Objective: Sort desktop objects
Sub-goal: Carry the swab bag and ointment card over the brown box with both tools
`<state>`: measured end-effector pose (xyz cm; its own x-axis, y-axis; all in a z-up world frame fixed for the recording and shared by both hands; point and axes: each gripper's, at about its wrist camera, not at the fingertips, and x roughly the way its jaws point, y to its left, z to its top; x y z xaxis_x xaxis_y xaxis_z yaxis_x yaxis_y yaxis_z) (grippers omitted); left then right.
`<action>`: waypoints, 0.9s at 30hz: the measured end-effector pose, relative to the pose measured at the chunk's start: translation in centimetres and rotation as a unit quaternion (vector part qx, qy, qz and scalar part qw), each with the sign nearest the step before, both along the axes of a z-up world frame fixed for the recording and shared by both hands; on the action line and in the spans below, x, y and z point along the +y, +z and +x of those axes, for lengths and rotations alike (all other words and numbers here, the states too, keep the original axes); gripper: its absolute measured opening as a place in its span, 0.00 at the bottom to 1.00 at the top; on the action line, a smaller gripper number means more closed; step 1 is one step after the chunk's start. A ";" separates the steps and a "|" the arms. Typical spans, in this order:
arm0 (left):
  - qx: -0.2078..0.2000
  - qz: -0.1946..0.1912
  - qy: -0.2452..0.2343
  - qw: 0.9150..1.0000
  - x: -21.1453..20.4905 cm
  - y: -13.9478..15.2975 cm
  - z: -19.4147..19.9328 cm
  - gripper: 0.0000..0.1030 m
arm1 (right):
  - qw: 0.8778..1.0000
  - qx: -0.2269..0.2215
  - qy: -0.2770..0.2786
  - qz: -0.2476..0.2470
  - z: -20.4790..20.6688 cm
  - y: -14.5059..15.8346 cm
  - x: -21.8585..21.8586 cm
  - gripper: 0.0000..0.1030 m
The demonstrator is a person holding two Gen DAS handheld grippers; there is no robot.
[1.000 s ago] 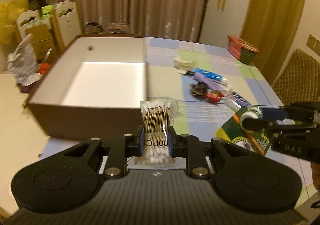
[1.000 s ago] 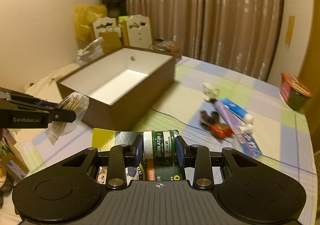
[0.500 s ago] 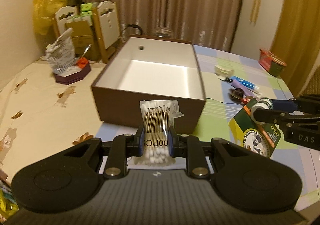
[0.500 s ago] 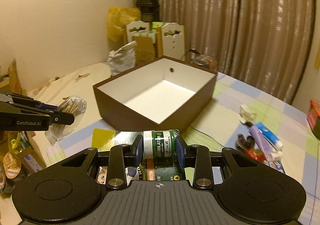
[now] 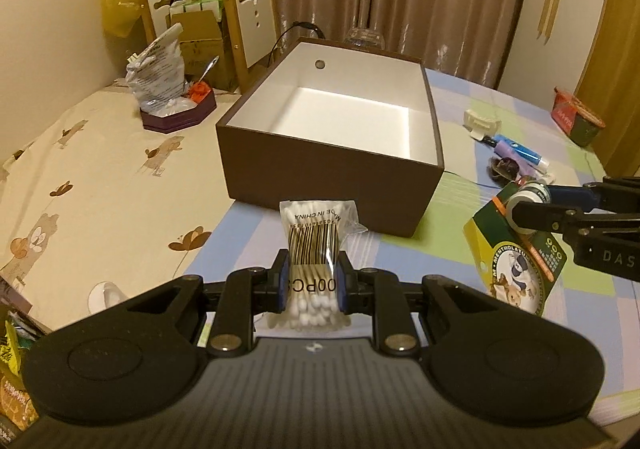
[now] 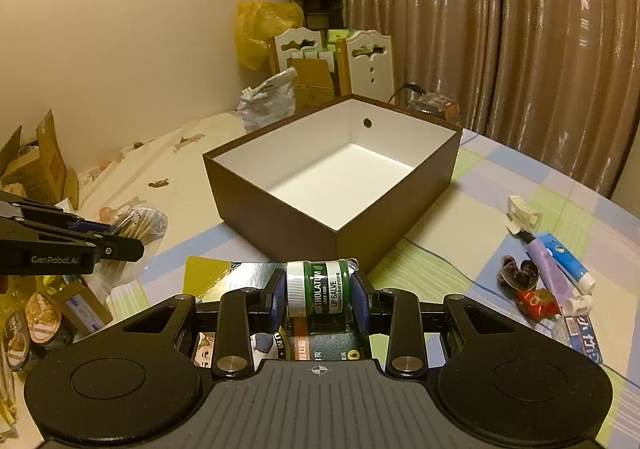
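My left gripper point(image 5: 312, 283) is shut on a clear bag of cotton swabs point(image 5: 316, 249), held above the table in front of the brown box point(image 5: 320, 177), whose white inside holds nothing. My right gripper point(image 6: 319, 295) is shut on a green Mentholatum lip salve pack point(image 6: 318, 287) with its green card backing point(image 5: 520, 269), held to the right of the left gripper and short of the box point(image 6: 280, 217). The left gripper point(image 6: 120, 245) with the swab bag point(image 6: 140, 221) shows at the left of the right wrist view.
Right of the box lie a white clip point(image 6: 522, 211), purple and blue tubes point(image 6: 560, 261), dark and red small items point(image 6: 528, 285) and a toothpaste tube point(image 6: 580, 337). A red tub point(image 5: 576, 119) stands far right. Chairs point(image 5: 248, 25), bags and a purple tray point(image 5: 176, 117) are left.
Both grippers have pulled back and swung left with their loads, so the box now sits farther ahead and more central in both views. Both grips are unchanged.
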<state>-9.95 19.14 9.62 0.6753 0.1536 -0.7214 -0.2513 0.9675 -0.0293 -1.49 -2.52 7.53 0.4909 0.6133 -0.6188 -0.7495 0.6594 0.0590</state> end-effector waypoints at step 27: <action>-0.051 0.045 -0.058 0.996 1.5 4.4 12.1 0.18 | 0.997 -0.063 -0.023 0.035 7.1 5.2 2.6 0.32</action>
